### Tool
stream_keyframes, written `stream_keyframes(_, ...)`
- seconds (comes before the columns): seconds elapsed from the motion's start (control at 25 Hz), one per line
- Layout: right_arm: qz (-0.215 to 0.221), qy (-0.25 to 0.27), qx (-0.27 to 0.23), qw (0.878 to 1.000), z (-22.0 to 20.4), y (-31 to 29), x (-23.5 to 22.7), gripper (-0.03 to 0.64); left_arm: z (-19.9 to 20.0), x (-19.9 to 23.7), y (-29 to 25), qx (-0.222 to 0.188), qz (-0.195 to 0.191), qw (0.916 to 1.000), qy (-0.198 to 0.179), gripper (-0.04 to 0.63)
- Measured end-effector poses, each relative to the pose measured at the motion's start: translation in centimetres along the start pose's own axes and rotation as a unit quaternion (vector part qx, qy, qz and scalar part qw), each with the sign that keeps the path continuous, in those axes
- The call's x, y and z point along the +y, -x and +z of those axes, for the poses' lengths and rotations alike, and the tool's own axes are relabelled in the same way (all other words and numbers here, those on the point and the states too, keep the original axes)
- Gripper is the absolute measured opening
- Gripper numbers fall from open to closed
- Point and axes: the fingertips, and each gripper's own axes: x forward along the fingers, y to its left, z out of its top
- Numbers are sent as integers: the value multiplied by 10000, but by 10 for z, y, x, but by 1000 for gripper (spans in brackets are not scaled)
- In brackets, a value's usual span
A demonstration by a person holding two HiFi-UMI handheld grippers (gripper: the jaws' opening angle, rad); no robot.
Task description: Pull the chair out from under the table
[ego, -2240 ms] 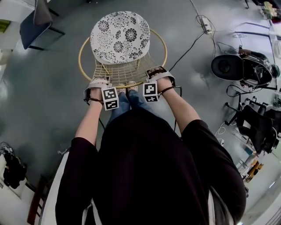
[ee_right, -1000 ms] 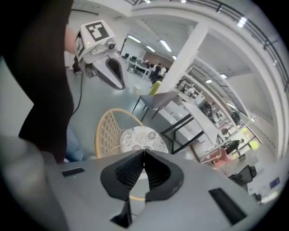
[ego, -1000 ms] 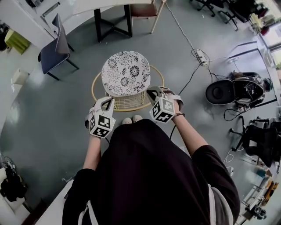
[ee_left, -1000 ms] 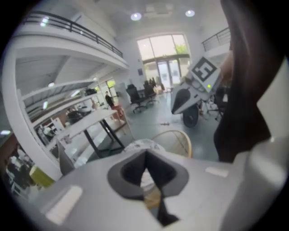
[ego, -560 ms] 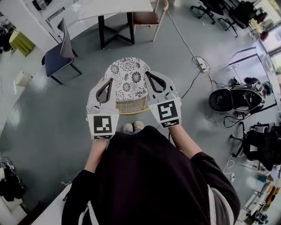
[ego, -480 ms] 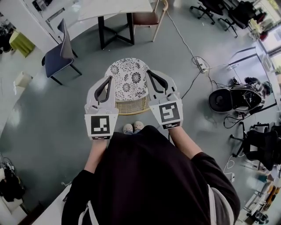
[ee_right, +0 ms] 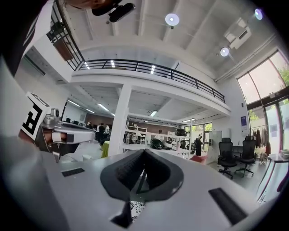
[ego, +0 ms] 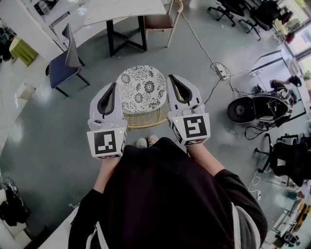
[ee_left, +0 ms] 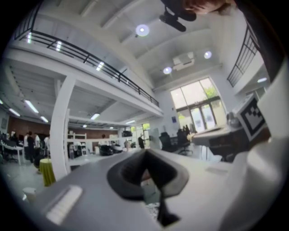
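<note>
Here's the chair, centre of the head view, standing on open grey floor and well apart from the table at the top edge. Nothing of it sits under the tabletop, so we'd call the pull finished.

Its wire back is at the lower side, nearest our feet. The floral cushion runs up the frame from there, so the seat faces the table. That fits a chair drawn straight back by its backrest. The hoop is nearly round, so there's hardly a long axis. If anything, the cushion is a touch longer up and down the frame, in line with the table.

Now the hands. The left gripper sits over the chair's left edge and the right gripper over its right edge. Both are held level above it, and neither touches the wire. In each gripper view the jaws meet tip to tip with nothing between them, just the hall ahead and a scrap of floral print below. Closed and empty, then: to us that reads as hands off.
</note>
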Motion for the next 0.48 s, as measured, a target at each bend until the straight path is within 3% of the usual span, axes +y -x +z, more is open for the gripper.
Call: stream_keyframes(0.48,82,-93,-15,9999,3,-2,1,20,6,-4,-5,-43,-64,10000,-56,6)
